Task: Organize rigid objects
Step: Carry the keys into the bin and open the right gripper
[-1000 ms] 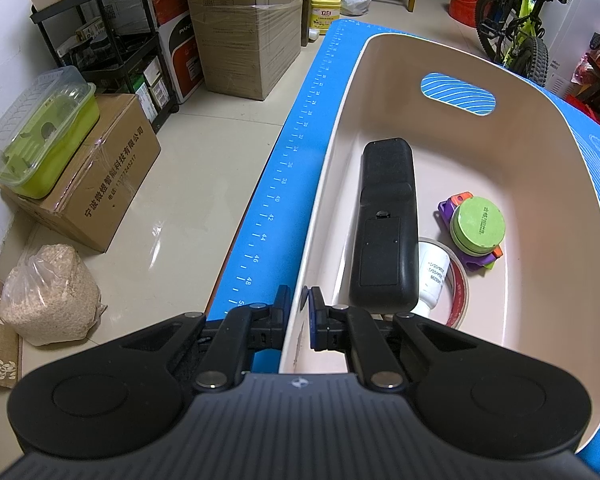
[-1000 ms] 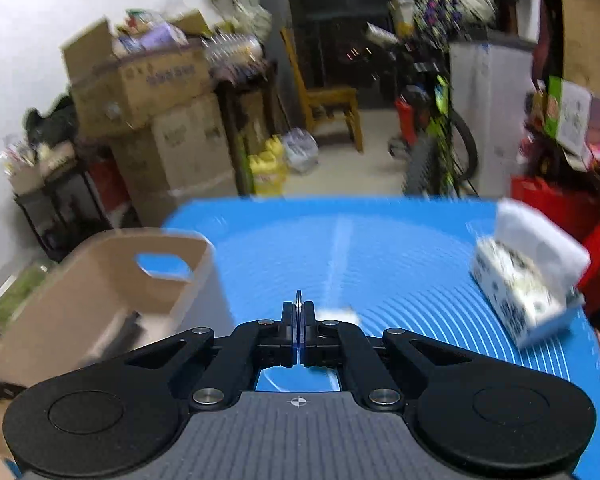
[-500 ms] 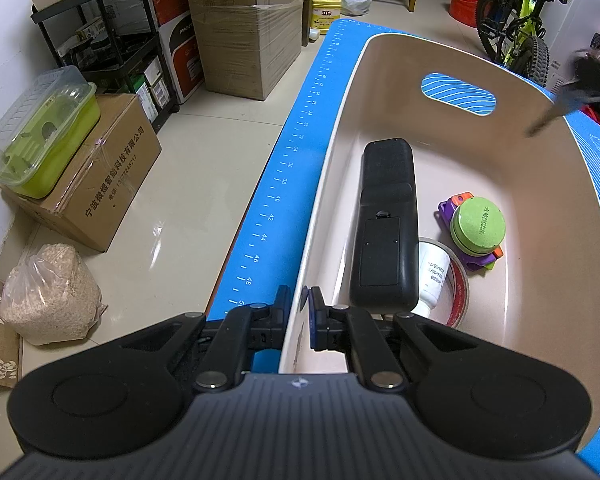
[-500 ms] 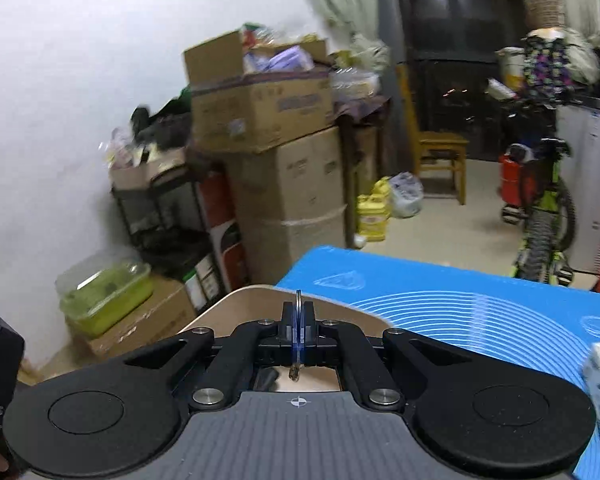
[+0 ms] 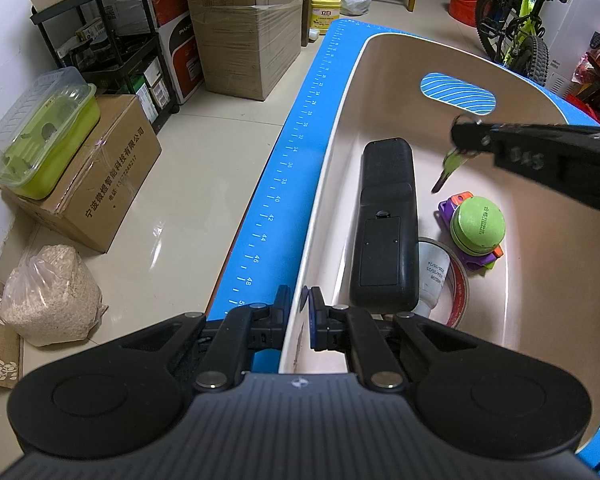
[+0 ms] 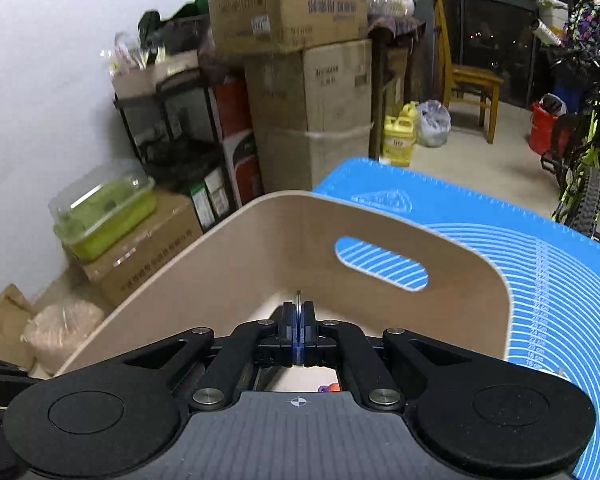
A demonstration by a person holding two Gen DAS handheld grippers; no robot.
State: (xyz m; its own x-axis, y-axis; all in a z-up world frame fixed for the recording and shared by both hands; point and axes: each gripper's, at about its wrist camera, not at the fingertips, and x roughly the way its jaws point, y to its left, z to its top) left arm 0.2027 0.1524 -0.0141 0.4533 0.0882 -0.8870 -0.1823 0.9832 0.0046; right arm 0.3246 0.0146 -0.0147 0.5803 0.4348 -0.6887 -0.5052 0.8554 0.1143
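The left gripper (image 5: 300,314) has its jaws clamped on the beige bin's (image 5: 380,52) near rim, steadying it. Over the bin, the right gripper (image 5: 466,136) holds a key (image 5: 446,170) — jaws pinched on its ring. Next, likely: part the jaws over bare floor, clear of the black remote (image 5: 386,220), green ball (image 5: 477,226) and tape roll (image 5: 458,280) — all close below.

wall: white (image 6: 40,80) | floor: pale glossy tile (image 5: 172,216) | boxes: stacked cardboard (image 5: 244,28) | chair: wooden (image 6: 468,80)

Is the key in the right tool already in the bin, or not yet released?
Not released. The right tool is shut on the key, which dangles above the bin floor, near the remote.
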